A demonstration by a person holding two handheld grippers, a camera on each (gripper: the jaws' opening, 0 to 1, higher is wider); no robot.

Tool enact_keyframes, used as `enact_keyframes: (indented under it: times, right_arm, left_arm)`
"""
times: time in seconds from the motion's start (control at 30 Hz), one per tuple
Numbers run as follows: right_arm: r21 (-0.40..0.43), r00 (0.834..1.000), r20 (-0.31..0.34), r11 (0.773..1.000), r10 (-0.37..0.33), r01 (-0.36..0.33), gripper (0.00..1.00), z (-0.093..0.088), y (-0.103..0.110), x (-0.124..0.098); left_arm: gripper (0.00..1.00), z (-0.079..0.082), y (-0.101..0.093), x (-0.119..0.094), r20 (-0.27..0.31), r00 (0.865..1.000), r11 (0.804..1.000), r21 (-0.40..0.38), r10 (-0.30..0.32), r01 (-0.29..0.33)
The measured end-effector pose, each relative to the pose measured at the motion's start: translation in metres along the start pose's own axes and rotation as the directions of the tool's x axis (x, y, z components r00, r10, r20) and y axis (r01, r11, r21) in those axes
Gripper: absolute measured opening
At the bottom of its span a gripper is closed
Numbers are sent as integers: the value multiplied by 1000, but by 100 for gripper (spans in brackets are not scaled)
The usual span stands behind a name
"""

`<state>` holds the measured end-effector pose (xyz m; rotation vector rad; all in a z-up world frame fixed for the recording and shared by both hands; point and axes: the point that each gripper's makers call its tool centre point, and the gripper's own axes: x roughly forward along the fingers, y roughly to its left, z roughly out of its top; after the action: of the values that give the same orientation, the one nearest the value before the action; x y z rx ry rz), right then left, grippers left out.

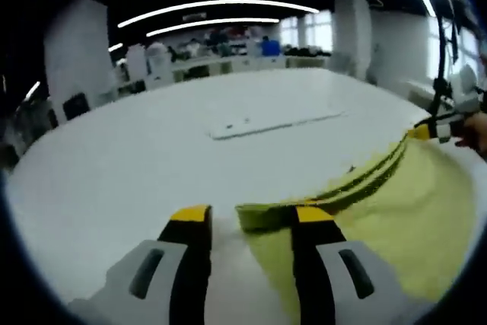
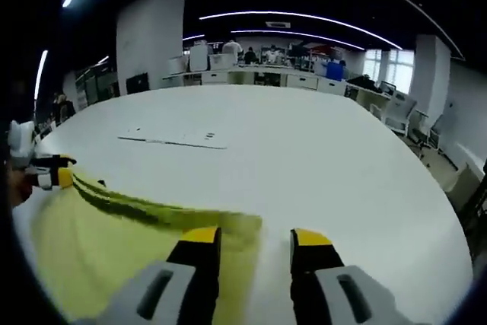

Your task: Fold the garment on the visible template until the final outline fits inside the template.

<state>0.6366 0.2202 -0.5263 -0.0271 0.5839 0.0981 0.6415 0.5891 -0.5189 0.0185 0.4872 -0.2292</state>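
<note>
An open-plan office with ceiling strip lights is seen behind a wide white worktop (image 1: pixel 137 165). A yellow garment (image 1: pixel 411 211) is stretched across the near worktop, its long axis running from one gripper to the other, the raised folded edge spanning between them. The left gripper (image 1: pixel 247 222) is seen with jaws apart, one jaw over the garment's corner; whether cloth is pinched cannot be told. The right gripper (image 2: pixel 255 240) likewise stands open at the opposite corner. A flat white template (image 2: pixel 173 139) lies well beyond the garment.

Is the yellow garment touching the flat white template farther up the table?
Apart: the left gripper view shows bare table between the yellow garment and the template.
</note>
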Motion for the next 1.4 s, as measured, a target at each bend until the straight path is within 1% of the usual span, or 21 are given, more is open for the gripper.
enact_keyframes:
  times: [0.03, 0.07, 0.13, 0.2, 0.23, 0.37, 0.47, 0.57, 0.7, 0.73, 0.83, 0.9, 0.93, 0.97, 1.07, 1.1, 1.17, 1.2, 1.23, 1.3, 1.4]
  right_arm:
    - [16, 1000, 0, 1000, -3, 3, 34, 1, -1, 0]
    - [24, 1000, -1, 1000, -5, 5, 34, 1, -2, 0]
    - [39, 1000, 3, 999, 2, -2, 35, 3, -2, -3]
    - [46, 1000, 6, 999, 6, -7, 36, 4, -1, -5]
    - [44, 1000, 1, 999, 14, -14, 37, 4, 1, -7]
    - [54, 999, -21, 997, 48, -47, 45, 2, 6, -16]
    - [49, 995, -42, 995, 91, -89, 52, 1, 13, -28]
    - [42, 991, -43, 991, 128, -126, 59, 5, 19, -40]
    - [59, 979, -41, 979, 198, -196, 64, 8, 31, -60]
    - [64, 973, -48, 973, 225, -222, 65, 7, 36, -67]
    - [73, 961, -58, 962, 269, -265, 67, 5, 44, -81]
    - [60, 958, -65, 959, 281, -277, 68, 3, 46, -89]
    - [51, 956, -70, 958, 286, -283, 69, 2, 47, -95]
    - [46, 953, -72, 955, 294, -291, 69, 1, 49, -99]
    - [55, 943, -72, 945, 326, -323, 69, -3, 55, -113]
    - [60, 936, -80, 939, 342, -338, 69, -6, 58, -119]
    - [53, 931, -92, 936, 353, -349, 69, -12, 59, -128]
    - [50, 931, -94, 935, 354, -350, 69, -13, 60, -129]
    - [36, 926, -110, 933, 361, -359, 68, -20, 60, -137]
    - [39, 922, -114, 928, 371, -369, 68, -25, 60, -145]
    - [41, 915, -127, 924, 383, -381, 67, -32, 60, -154]
  left_arm:
    - [38, 4, 4, 0, 16, 1000, 1000, -9, 18, -18]
    - [38, 5, 7, -1, 14, 999, 999, -2, 32, -32]
    - [39, 6, 8, -2, 14, 999, 1000, -3, 29, -29]
    - [42, 9, 8, -6, 21, 999, 999, -36, 26, -25]
    - [43, 9, 9, -9, 19, 999, 999, -36, 25, -25]
    - [48, 11, 10, -20, 15, 1000, 999, -40, 21, -21]
    - [55, 16, 9, -31, 23, 1000, 999, -48, -3, 4]
    - [61, 21, 8, -42, 33, 999, 998, -56, -29, 31]
    - [68, 26, 6, -59, 46, 997, 997, -40, -68, 70]
    - [70, 26, 6, -62, 44, 996, 996, -33, -78, 79]
    - [73, 27, 3, -75, 50, 992, 993, -17, -117, 118]
    - [74, 25, 1, -84, 46, 988, 989, 1, -145, 145]
    - [74, 23, -2, -89, 38, 985, 986, 23, -169, 168]
    - [75, 22, -3, -92, 34, 984, 984, 28, -174, 174]
    - [77, 15, -9, -106, 22, 978, 977, 52, -209, 208]
    - [77, 14, -11, -110, 19, 974, 973, 60, -226, 225]
    - [76, 10, -14, -115, 13, 971, 970, 60, -238, 236]
    - [76, 7, -18, -119, 8, 965, 963, 68, -264, 263]
    - [75, 3, -21, -124, 0, 960, 958, 69, -279, 278]
    - [73, -1, -25, -132, 8, 951, 949, 80, -308, 306]
    - [71, -10, -28, -141, -9, 945, 941, 86, -327, 327]
